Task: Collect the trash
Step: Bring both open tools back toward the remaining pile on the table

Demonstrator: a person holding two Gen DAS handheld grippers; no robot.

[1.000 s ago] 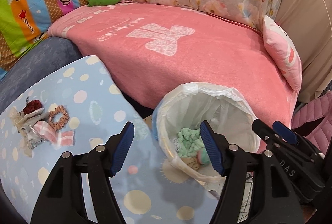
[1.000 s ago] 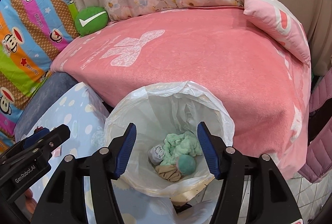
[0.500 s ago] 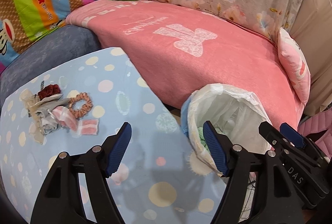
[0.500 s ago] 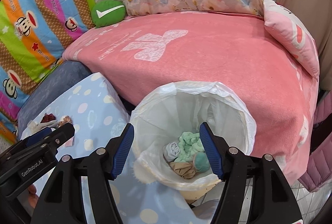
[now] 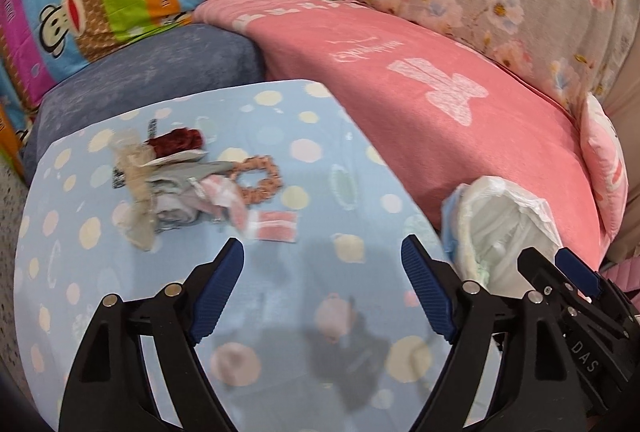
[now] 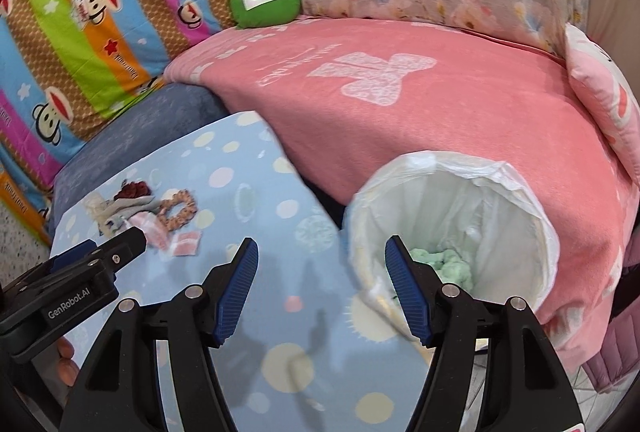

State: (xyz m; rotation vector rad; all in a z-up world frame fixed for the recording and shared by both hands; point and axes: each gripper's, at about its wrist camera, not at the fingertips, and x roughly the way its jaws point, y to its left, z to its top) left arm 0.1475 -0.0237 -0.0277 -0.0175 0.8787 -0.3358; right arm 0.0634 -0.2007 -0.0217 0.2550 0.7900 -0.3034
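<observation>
Lying at the far left of the blue dotted surface (image 5: 100, 312) is a small heap of trash (image 5: 176, 188): crumpled grey and beige scraps, a dark red piece at its far side, an orange ring-shaped scrunchie (image 5: 256, 178) touching its right edge, and a flat pink wrapper (image 5: 276, 226) just beside it on the near side. The left gripper (image 5: 322, 260) is hovering over the surface with its blue-padded fingers (image 5: 218, 288) spread wide apart and holding nothing; the heap is sitting beyond and to the left of its left finger, apart from it. The right gripper (image 6: 320, 256) is hanging over the right edge of the surface, its fingers likewise wide apart and empty, with the right fingertip overlapping the near rim of the bin (image 6: 520, 200). The bin, lined with a white bag, is standing just beside the surface on its right, in front of the pink blanket (image 6: 400, 112) on the sofa. Green fluffy trash (image 6: 444, 264) is lying at the bottom of the bin. A green cushion (image 6: 266, 2) is resting at the back of the sofa, against the striped cartoon fabric (image 6: 100, 24).
</observation>
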